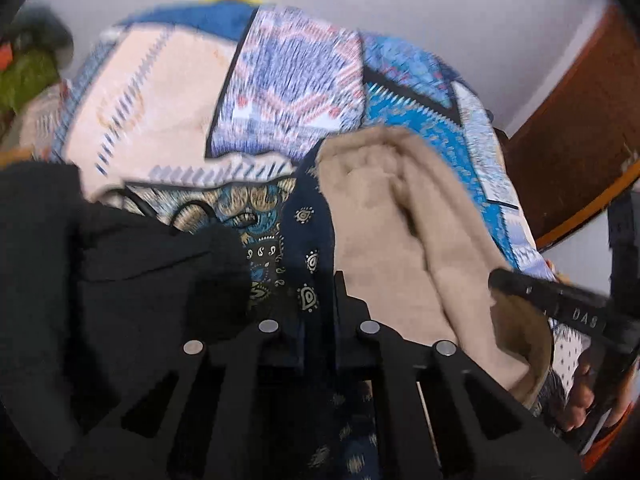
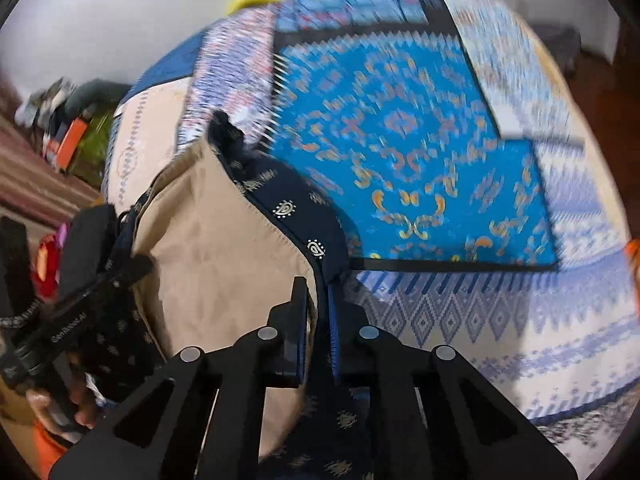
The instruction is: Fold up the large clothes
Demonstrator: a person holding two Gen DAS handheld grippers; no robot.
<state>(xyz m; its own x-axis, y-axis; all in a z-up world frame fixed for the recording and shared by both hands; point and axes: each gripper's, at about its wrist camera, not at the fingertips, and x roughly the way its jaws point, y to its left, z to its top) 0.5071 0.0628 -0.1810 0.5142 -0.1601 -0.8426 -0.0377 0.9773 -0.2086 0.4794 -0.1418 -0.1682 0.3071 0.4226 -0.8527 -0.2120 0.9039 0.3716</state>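
gripping navy paisley-print garment with beige lining (image 2: 224, 264), both grippers closed on its edge. left gripper (image 1: 320, 300): fingers pinching navy fabric. right gripper (image 2: 318, 312): fingers clamped on seam where lining meets navy cloth. garment bunched on bed, over blue patterned patchwork bedspread (image 2: 420, 160). black cloth (image 1: 100, 280) lies just beside left grip. risks: thin pinch near edge may slip on lift; black cloth could snag; bunched layers may fold unevenly.

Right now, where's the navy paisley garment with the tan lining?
In both wrist views the navy garment lies bunched on the blue patterned bedspread, its tan lining showing. The right gripper and left gripper are both shut on it.
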